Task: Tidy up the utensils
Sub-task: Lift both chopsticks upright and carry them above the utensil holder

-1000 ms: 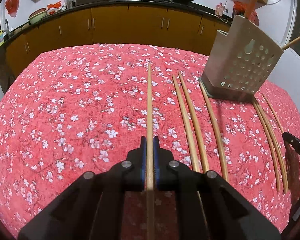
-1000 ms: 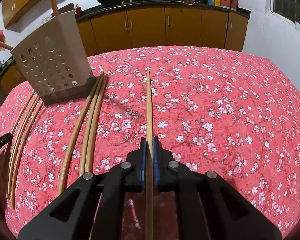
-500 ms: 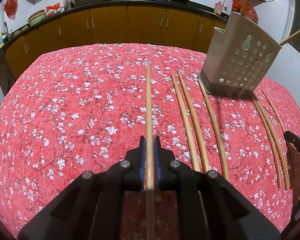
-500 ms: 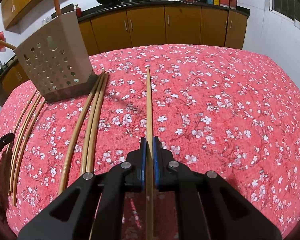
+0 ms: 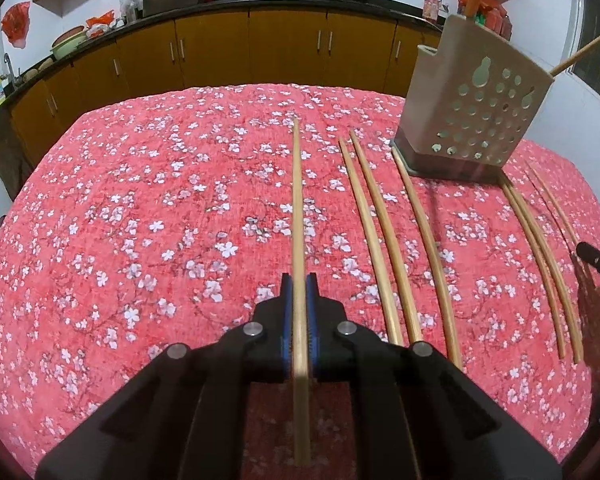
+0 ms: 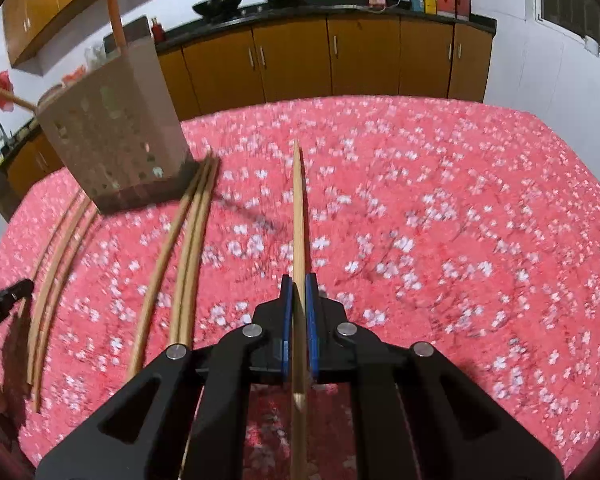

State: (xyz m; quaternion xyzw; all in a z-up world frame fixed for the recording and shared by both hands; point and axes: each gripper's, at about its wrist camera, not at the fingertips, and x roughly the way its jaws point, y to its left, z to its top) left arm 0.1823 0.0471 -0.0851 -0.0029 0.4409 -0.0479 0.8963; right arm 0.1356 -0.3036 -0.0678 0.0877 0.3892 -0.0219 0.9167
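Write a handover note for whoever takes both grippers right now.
Left gripper: shut on a chopstick, pointing forward over the cloth.
Right gripper: shut on its own chopstick, likewise pointing forward; that view is motion-blurred.
Holder: upright at the far side of the cloth, with two sticks already poking out of its top.
Loose chopsticks: three lie between the left gripper and the holder, about three more on the holder's other side.
Done: both grippers loaded.
Left: drop both held chopsticks into the holder, then collect the loose ones.
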